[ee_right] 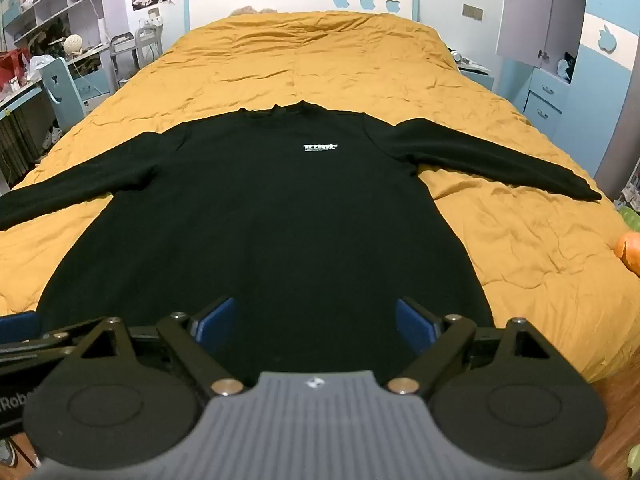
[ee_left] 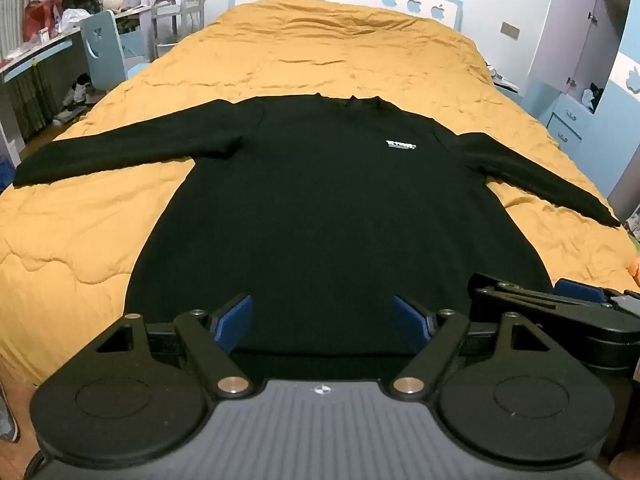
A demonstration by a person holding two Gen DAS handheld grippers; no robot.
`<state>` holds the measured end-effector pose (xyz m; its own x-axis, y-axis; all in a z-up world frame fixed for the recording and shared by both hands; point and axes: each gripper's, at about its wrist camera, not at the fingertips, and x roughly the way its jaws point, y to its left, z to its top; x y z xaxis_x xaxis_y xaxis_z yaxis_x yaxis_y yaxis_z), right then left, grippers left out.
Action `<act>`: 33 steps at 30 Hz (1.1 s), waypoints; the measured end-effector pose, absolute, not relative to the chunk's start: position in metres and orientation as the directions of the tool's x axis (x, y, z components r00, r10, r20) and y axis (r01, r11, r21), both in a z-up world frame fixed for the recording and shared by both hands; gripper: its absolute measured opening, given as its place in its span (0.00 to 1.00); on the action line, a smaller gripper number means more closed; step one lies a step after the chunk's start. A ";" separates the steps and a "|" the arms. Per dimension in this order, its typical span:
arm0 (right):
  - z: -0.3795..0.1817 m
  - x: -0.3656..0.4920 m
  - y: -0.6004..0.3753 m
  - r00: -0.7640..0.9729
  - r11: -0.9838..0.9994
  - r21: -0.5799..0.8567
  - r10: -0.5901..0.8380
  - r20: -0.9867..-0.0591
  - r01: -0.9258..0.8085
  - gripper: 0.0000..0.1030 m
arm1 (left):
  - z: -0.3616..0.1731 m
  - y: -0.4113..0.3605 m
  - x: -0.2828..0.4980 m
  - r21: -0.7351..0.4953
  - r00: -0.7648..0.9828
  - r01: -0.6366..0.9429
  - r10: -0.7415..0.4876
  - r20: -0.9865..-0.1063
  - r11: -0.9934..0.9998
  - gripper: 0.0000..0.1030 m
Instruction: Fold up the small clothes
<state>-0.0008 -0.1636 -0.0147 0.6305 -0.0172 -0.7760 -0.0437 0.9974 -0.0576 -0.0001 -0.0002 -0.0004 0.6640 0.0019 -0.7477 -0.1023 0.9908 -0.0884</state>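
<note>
A black long-sleeved sweater (ee_left: 320,208) with a small white chest logo (ee_left: 401,145) lies flat and face up on the mustard bedspread (ee_left: 320,48), both sleeves spread sideways, collar at the far end. It also shows in the right wrist view (ee_right: 272,216). My left gripper (ee_left: 322,322) is open and empty, hovering at the sweater's near hem. My right gripper (ee_right: 314,322) is open and empty too, at the hem a little to the right. The right gripper shows at the right edge of the left wrist view (ee_left: 568,300).
A bed headboard (ee_right: 280,0) with apple cut-outs stands at the far end. A blue chair (ee_left: 106,48) and cluttered desk are on the left, drawers (ee_right: 546,96) and a wardrobe on the right. An orange object (ee_right: 628,252) lies at the bed's right edge.
</note>
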 end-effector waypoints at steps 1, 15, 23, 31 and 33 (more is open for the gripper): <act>-0.015 -0.001 -0.164 0.629 0.997 -0.059 -0.018 -0.778 -0.044 0.81 | -0.001 0.000 0.000 -0.090 0.663 -0.104 0.002 -0.749 0.991 0.90; -0.013 0.001 -0.166 0.629 0.997 -0.063 -0.020 -0.777 -0.046 0.81 | -0.003 0.001 0.003 -0.091 0.657 -0.105 0.000 -0.754 0.990 0.90; -0.014 -0.002 -0.161 0.633 0.996 -0.071 -0.026 -0.774 -0.046 0.81 | -0.004 0.001 0.003 -0.091 0.647 -0.111 0.003 -0.762 0.990 0.90; -0.013 -0.003 -0.161 0.636 0.996 -0.076 -0.026 -0.771 -0.050 0.80 | -0.003 0.003 0.005 -0.094 0.640 -0.118 0.003 -0.768 0.989 0.90; -0.012 -0.003 -0.162 0.635 0.996 -0.074 -0.026 -0.772 -0.050 0.80 | -0.003 0.003 0.005 -0.094 0.639 -0.118 0.004 -0.769 0.989 0.90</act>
